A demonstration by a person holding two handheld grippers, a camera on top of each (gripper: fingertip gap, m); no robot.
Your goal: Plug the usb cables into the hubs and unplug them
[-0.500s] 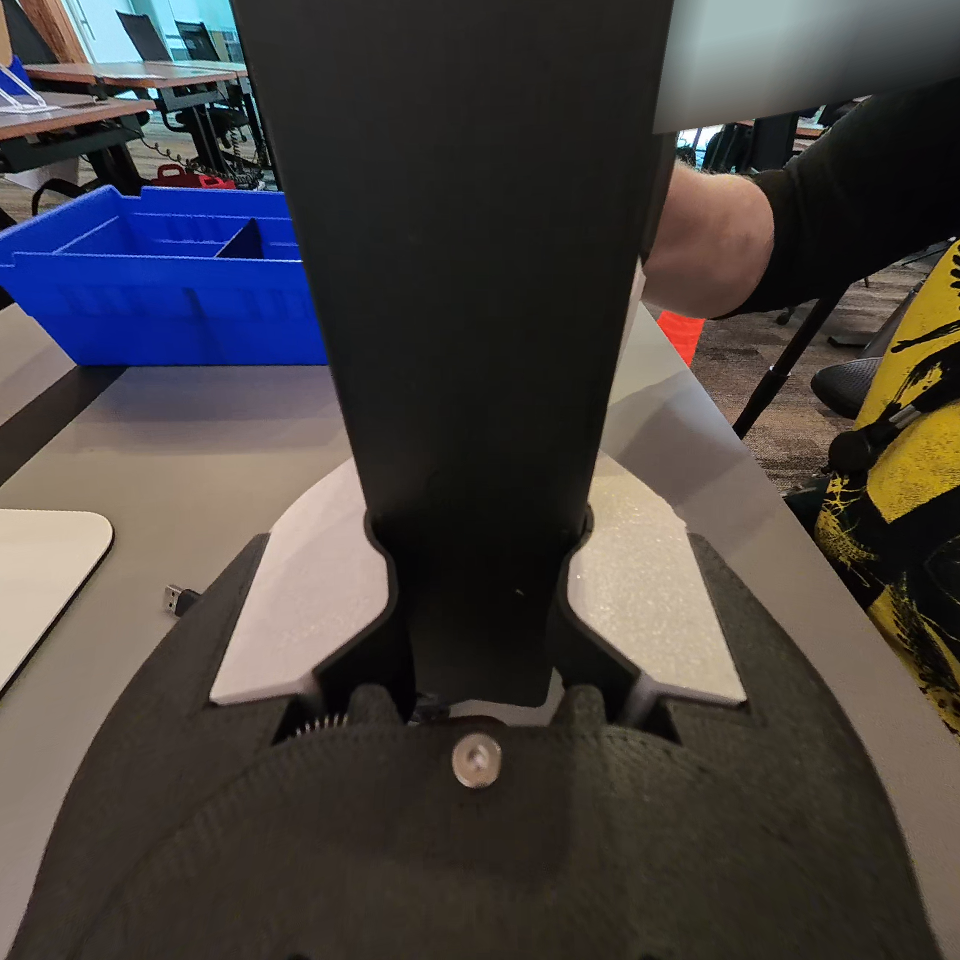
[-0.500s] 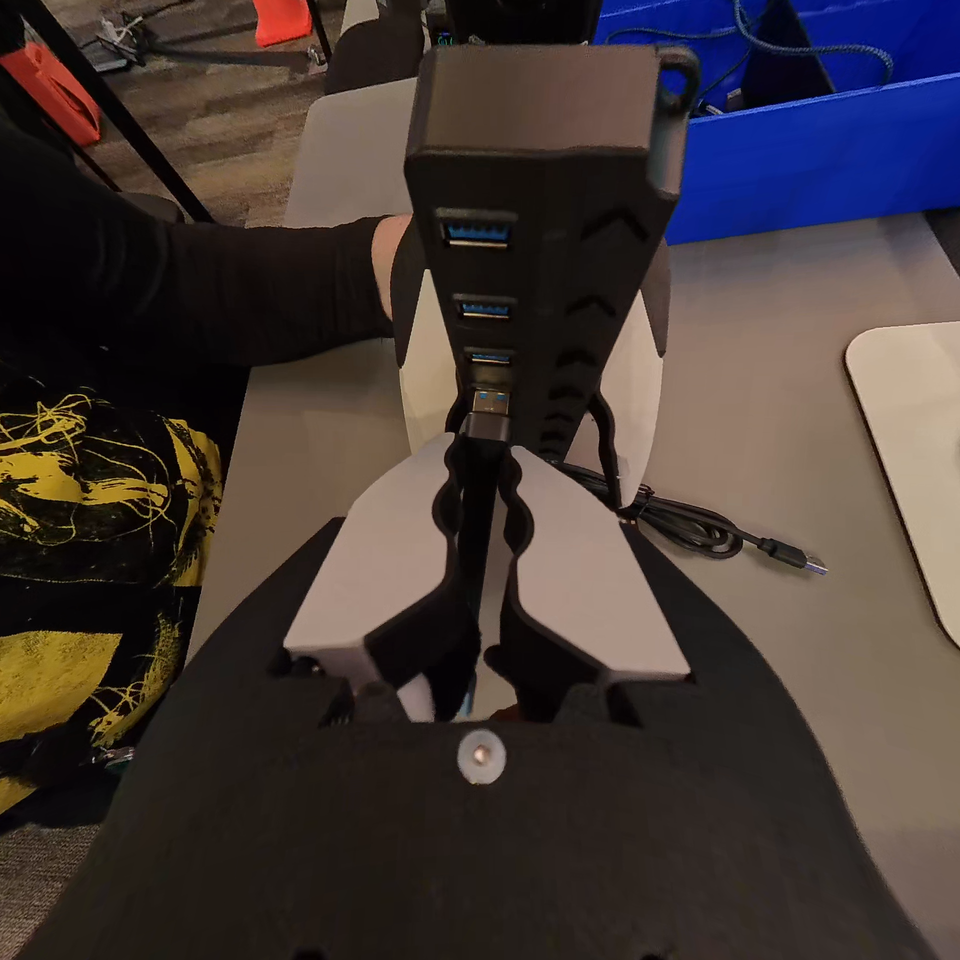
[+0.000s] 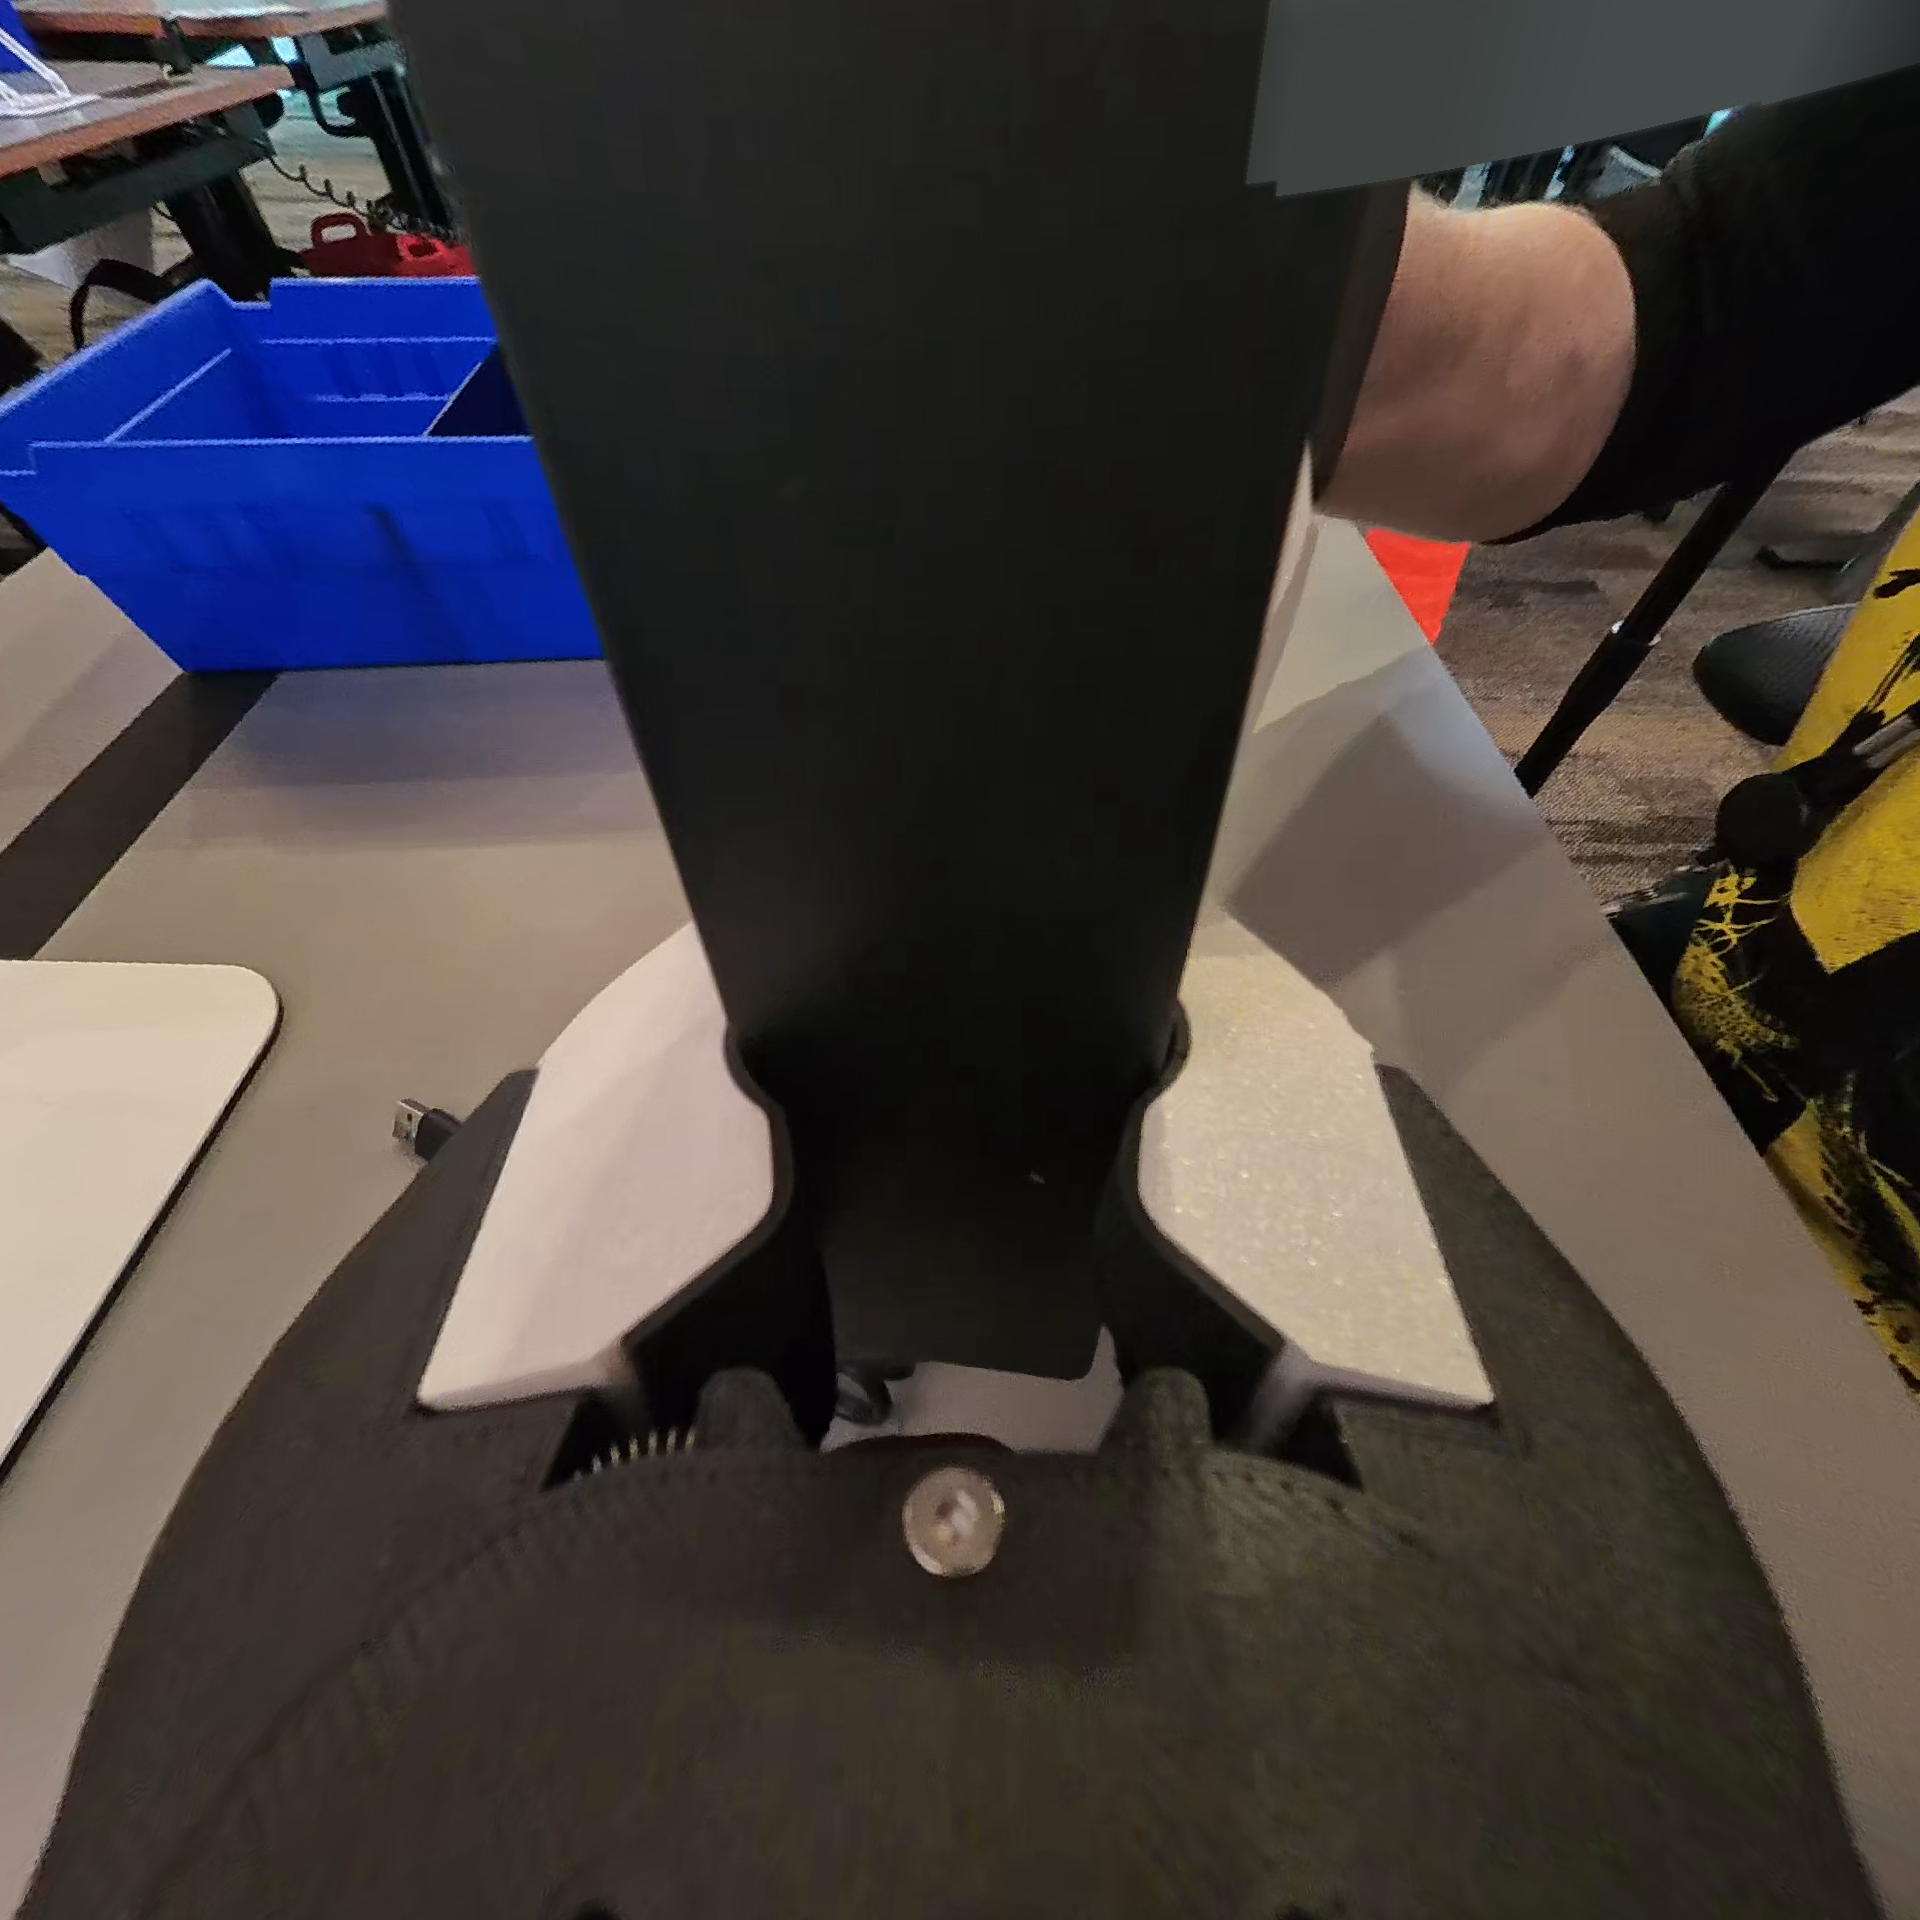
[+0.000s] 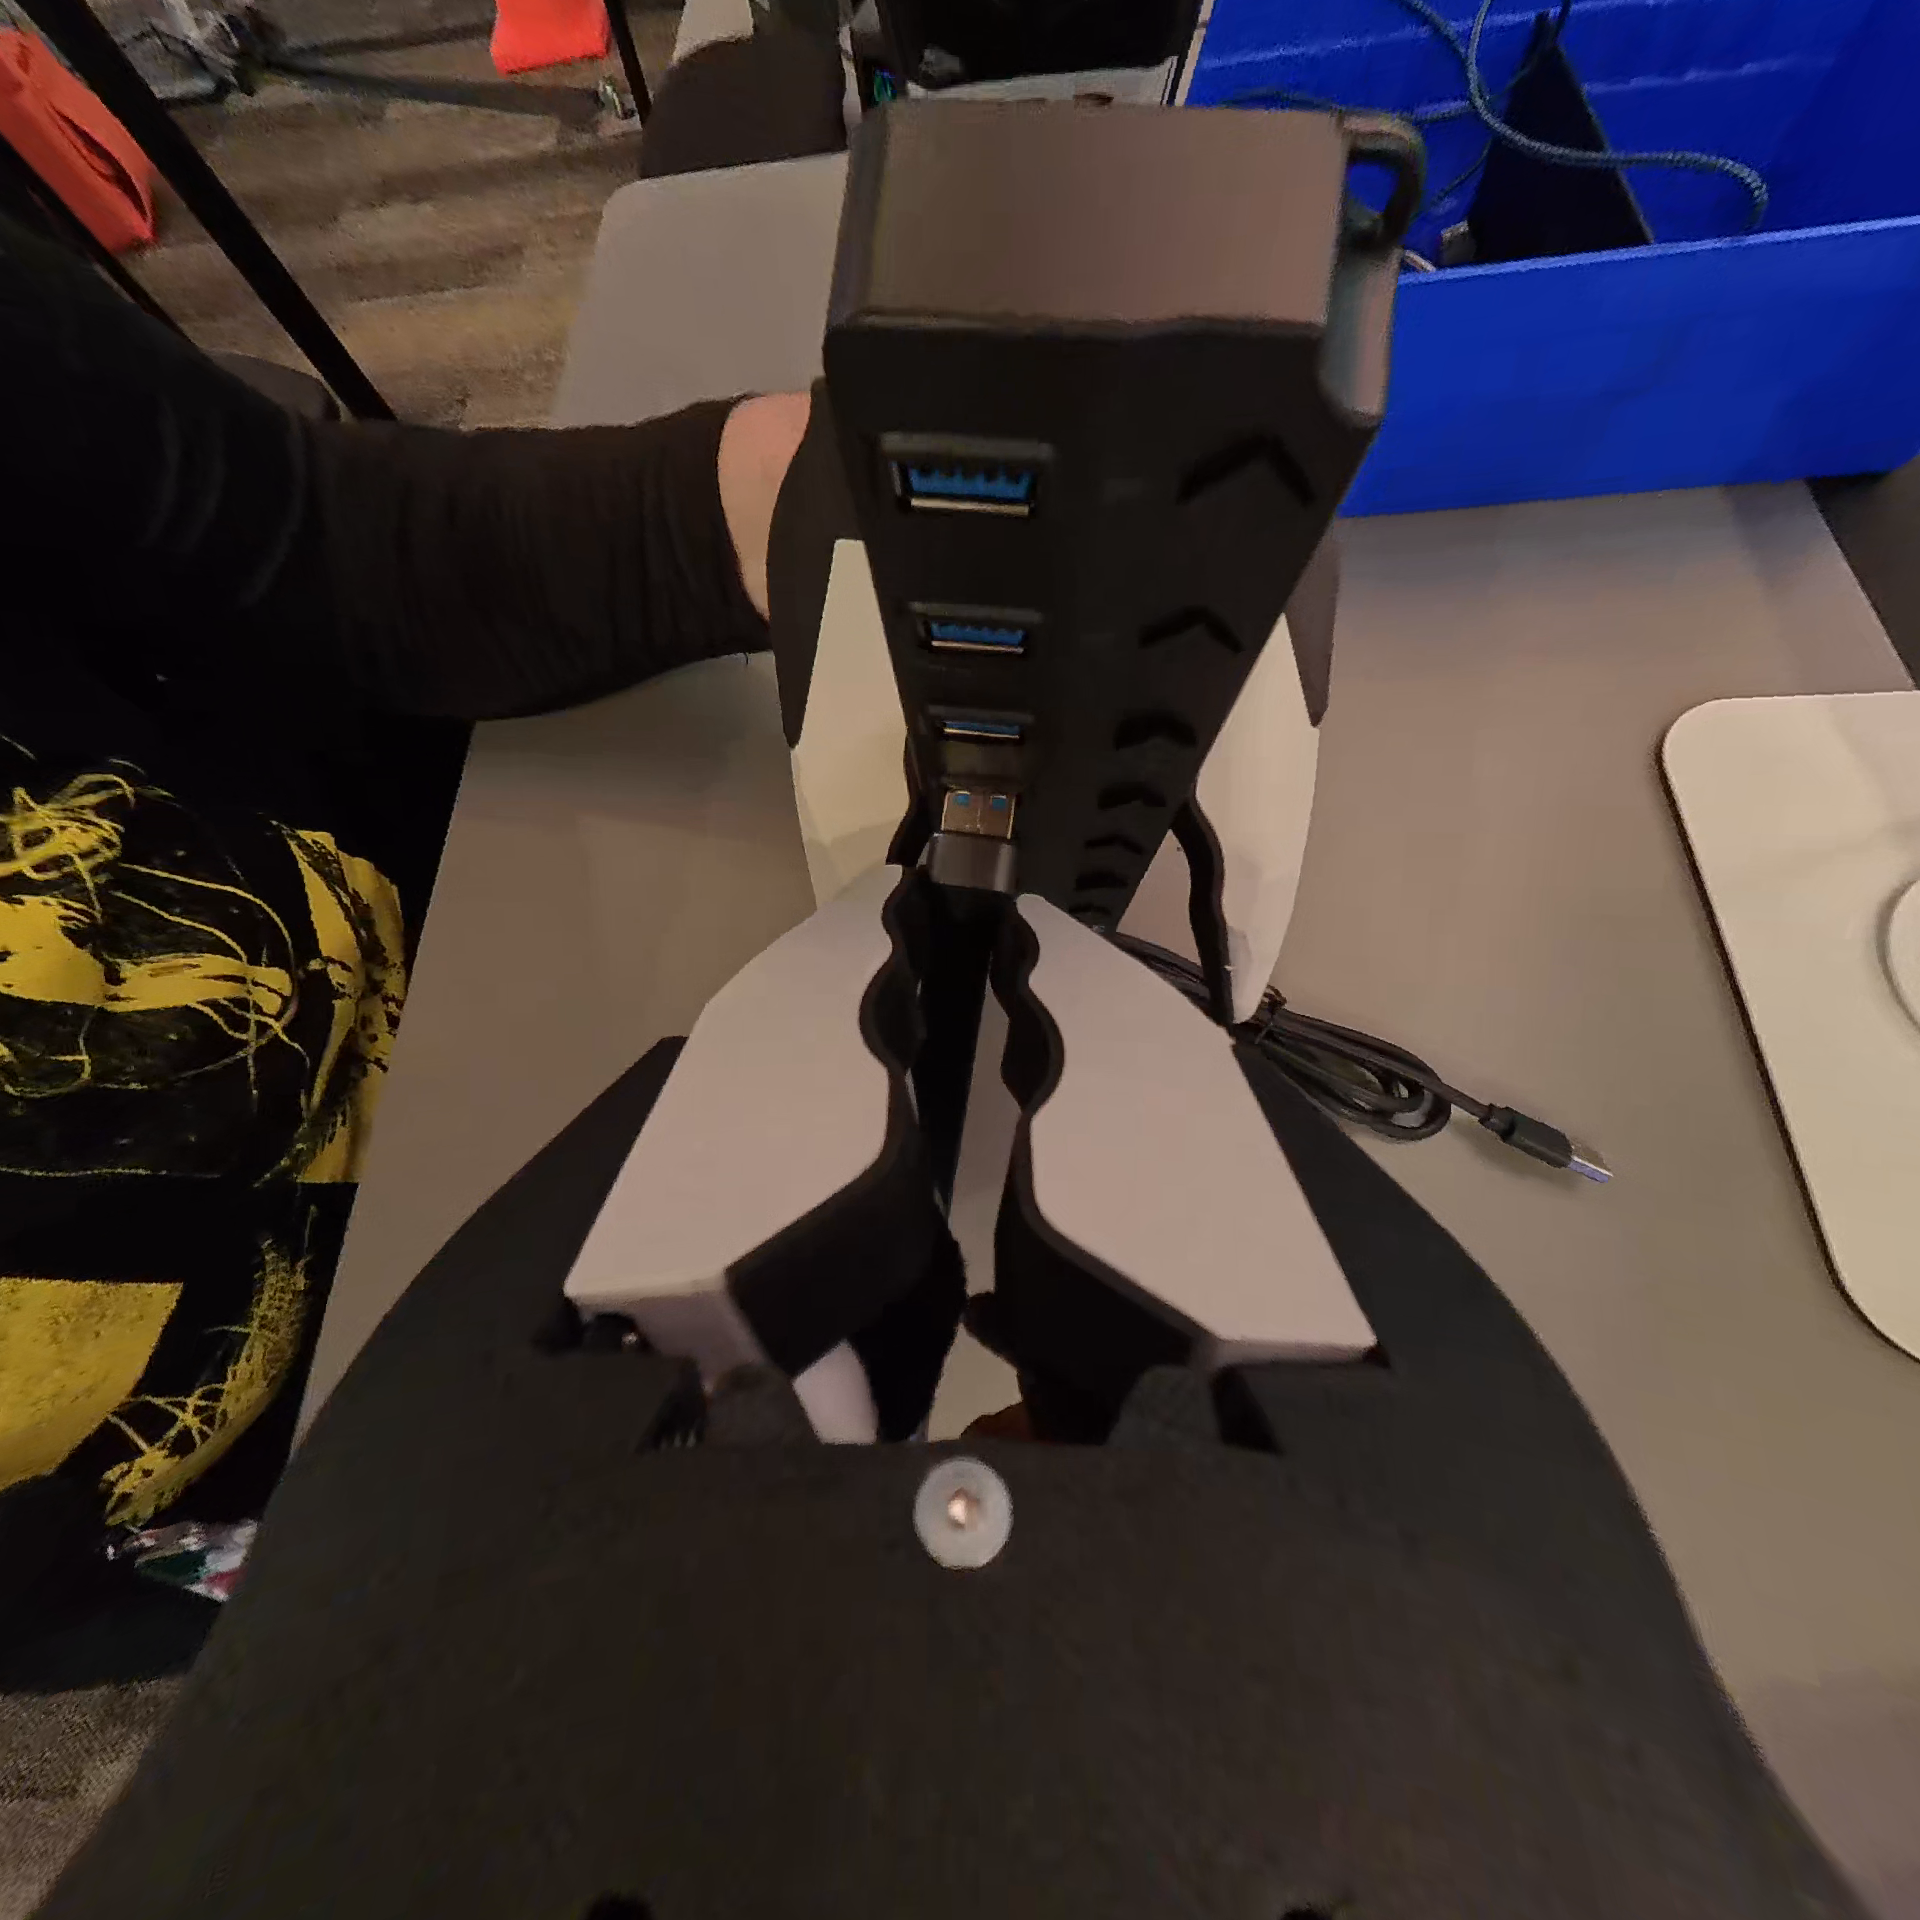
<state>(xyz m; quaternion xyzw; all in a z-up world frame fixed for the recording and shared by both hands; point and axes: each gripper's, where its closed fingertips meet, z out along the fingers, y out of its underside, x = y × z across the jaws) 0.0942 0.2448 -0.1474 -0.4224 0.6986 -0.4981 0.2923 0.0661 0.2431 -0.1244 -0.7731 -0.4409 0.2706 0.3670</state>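
My left gripper is shut on a tall black USB hub and holds it upright above the grey table. The hub fills the middle of the left wrist view. In the right wrist view the hub shows its row of blue ports, with the left gripper's white fingers on both sides of it. My right gripper is shut on a black USB cable's plug. The plug's metal tip sits at a lower port, with part of the metal showing outside.
A second black cable lies coiled on the table, its plug pointing right; it also shows in the left wrist view. A blue bin stands at the back. A white mat lies beside it. A person's arm reaches over the table edge. Less than 4 cm separates the two grippers' tips.
The left wrist view has tipped a little, so the bin sits higher in it. The right gripper stays shut on the plug at the same port, with hardly any shift.
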